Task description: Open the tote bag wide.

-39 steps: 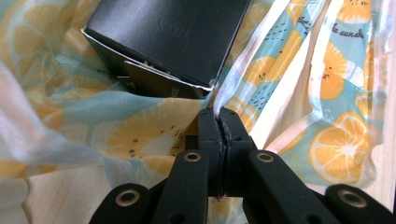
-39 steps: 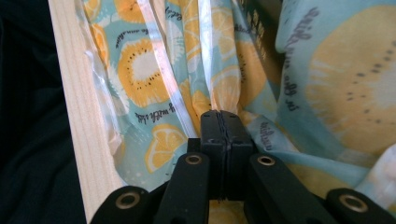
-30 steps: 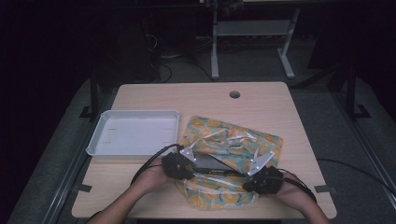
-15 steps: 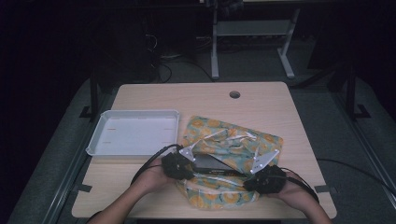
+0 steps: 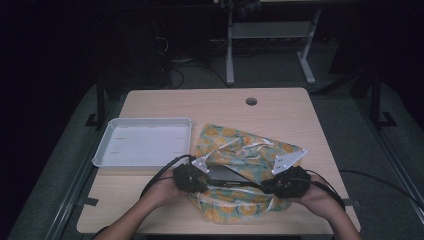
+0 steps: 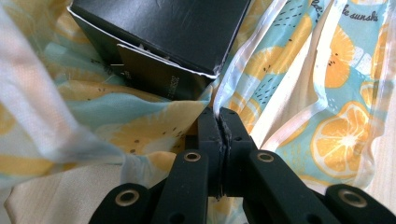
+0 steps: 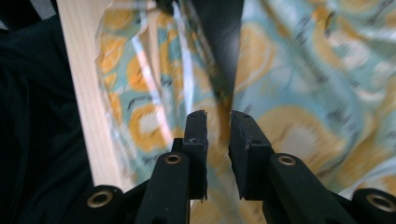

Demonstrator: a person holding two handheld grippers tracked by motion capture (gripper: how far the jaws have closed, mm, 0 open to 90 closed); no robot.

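1. The work in hand looks like getting a black box (image 5: 227, 174) into or out of a lemon-print plastic bag (image 5: 250, 152); which way it is going cannot be told.
2. The bag lies on the worktop (image 5: 220, 107) toward its near right, and the box rests at the bag's near opening, partly covered by the film.
3. In the left gripper view the left tool (image 6: 219, 122) has its jaws pressed together on a pinch of the bag's edge, with the box's torn corner just beyond.
4. The right tool (image 7: 218, 122) has its jaws a narrow gap apart over the bag's printed film; nothing is seen between them, though the view is blurred.
5. As a judgement, the job is midway: one side of the bag's mouth is held, the other side is not yet gripped, and the box is neither fully in nor fully out.
6. Count: one bag, one box, two tools, and one empty white tray (image 5: 100, 155) to the bag's left, well apart from both hands.
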